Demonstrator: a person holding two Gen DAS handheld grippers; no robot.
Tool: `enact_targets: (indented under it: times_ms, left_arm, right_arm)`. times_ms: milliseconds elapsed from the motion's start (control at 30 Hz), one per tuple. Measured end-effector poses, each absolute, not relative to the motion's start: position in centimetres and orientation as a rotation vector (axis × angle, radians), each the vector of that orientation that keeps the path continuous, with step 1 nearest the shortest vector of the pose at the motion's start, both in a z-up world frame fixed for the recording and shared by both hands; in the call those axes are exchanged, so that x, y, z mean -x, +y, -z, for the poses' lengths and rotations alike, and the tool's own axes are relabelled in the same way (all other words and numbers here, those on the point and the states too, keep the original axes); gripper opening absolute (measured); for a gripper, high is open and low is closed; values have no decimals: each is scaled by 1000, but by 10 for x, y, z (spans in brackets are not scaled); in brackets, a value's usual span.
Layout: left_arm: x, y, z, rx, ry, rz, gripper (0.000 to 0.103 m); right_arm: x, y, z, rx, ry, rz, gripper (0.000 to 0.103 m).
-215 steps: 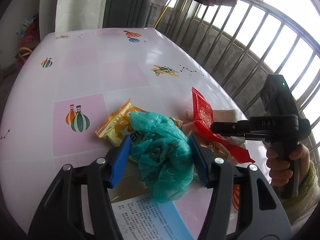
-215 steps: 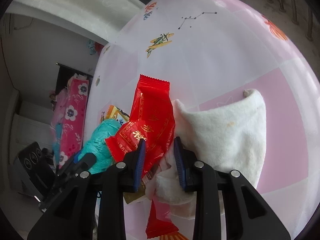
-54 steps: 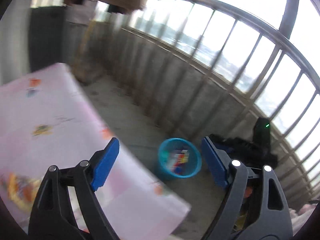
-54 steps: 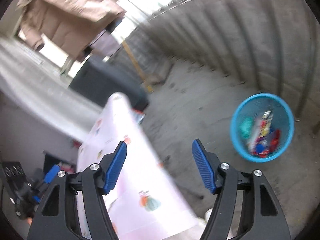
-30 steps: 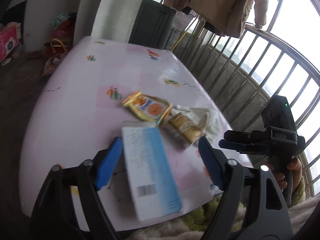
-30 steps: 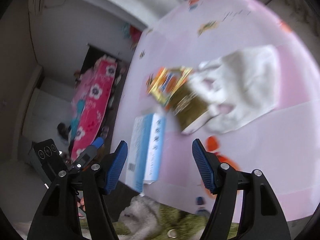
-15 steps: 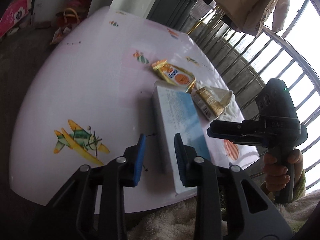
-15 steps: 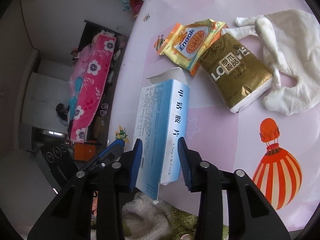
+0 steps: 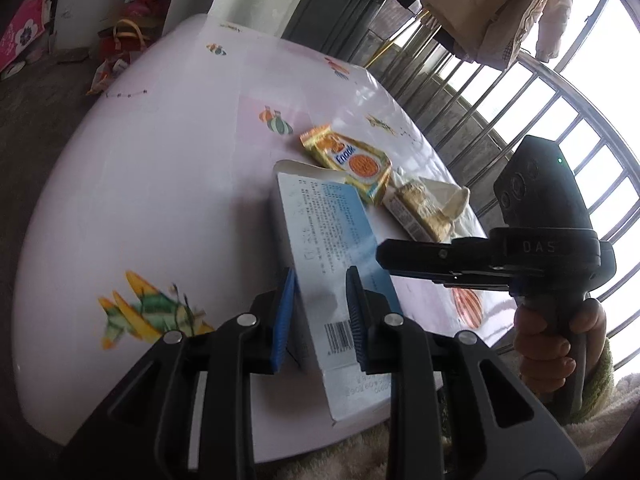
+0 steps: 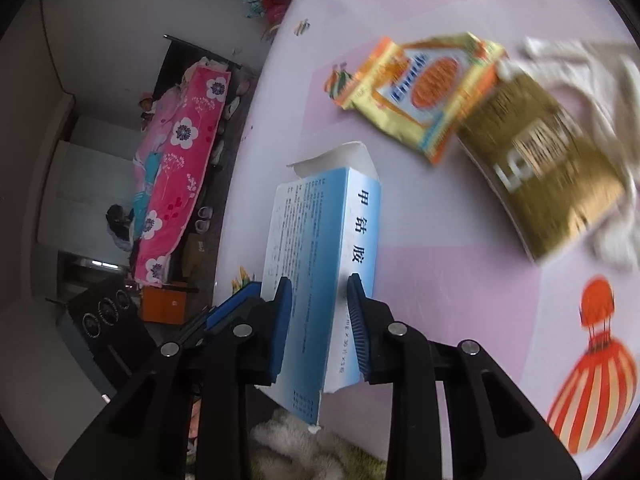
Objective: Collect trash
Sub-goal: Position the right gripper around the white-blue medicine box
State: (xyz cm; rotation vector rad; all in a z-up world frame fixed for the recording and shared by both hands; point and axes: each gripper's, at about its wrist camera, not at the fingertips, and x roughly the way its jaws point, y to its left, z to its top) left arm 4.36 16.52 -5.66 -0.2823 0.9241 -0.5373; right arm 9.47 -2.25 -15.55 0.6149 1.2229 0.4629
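A blue and white cardboard box [image 9: 328, 232] [image 10: 316, 232] lies at the near edge of the pink table [image 9: 160, 180], its near end past the edge. My left gripper [image 9: 320, 316] is shut on its left long edge, one pad on the side wall and one on the top face. My right gripper [image 10: 318, 312] [image 9: 384, 256] has the right long edge between its jaws, which are closing and press on it. The left gripper's fingers [image 10: 236, 300] show just left of the box. A yellow snack wrapper [image 9: 352, 160] [image 10: 428, 84] and a gold packet [image 9: 420, 208] [image 10: 548, 168] lie beyond.
A white cloth [image 9: 448, 196] [image 10: 592, 68] lies under the gold packet near the table's right side. A hand [image 9: 560, 344] holds the right gripper's handle. Metal railing [image 9: 540, 92] runs behind the table. Fuzzy fabric [image 10: 288, 440] sits below the near edge.
Both grippers swung from the blue bin on the floor back to the table. Their jaws went from wide apart to narrow around the box, and both came closer to it.
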Motion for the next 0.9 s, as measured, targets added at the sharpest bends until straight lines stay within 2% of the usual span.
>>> enact_targets:
  times_ms: [267, 433, 467, 633, 733, 800, 900]
  left_arm:
    - [-51, 179, 46, 305, 887, 527, 24]
    - [-46, 185, 45, 324, 895, 510, 26]
    - [-45, 185, 46, 322, 898, 503, 30]
    - [-42, 187, 50, 319, 922, 485, 45]
    - [-44, 187, 56, 327, 945, 463, 58]
    - [-45, 190, 62, 354, 966, 453, 73]
    - [-48, 196, 73, 429, 985, 475, 84]
  right_arm:
    - [-100, -19, 147, -592, 1169, -450, 29]
    - [-93, -33, 149, -605, 1173, -411, 44]
    - [-92, -36, 150, -604, 1175, -404, 46]
    - [-91, -36, 153, -603, 1198, -371, 66]
    - [-94, -32, 157, -588, 1215, -344, 71]
    - [-95, -30, 162, -594, 1230, -336, 72]
    - [-95, -32, 162, -611, 1215, -356, 76]
